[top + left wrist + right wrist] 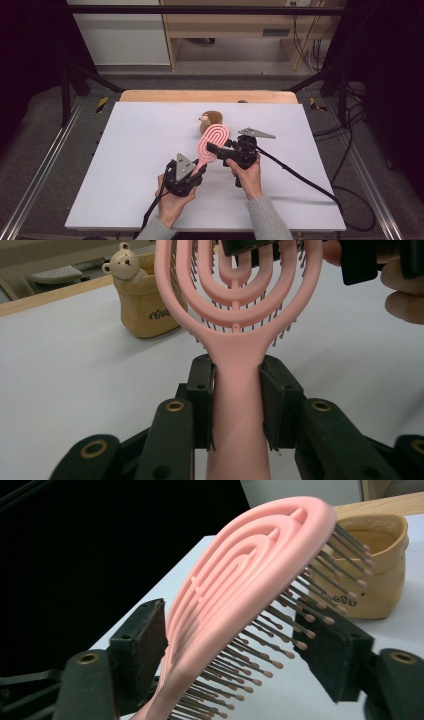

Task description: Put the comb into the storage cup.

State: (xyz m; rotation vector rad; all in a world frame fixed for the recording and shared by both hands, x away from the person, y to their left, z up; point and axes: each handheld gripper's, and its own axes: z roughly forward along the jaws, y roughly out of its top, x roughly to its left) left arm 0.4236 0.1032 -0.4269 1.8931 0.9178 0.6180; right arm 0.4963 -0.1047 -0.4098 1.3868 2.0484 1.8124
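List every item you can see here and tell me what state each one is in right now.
Pink hairbrush: lifted off the table, bristles facing down and sideways, held at both ends.
Left gripper: shut on the hairbrush handle.
Right gripper: jaws either side of the hairbrush head, not yet shut.
Tan bear-topped pouch: upright on the table, top open, untouched.
White table: bare apart from the pouch.

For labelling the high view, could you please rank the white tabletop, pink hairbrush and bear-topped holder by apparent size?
1. White tabletop, far the largest.
2. Pink hairbrush, held by both grippers.
3. Bear-topped holder, smallest, though the hairbrush partly hides it.
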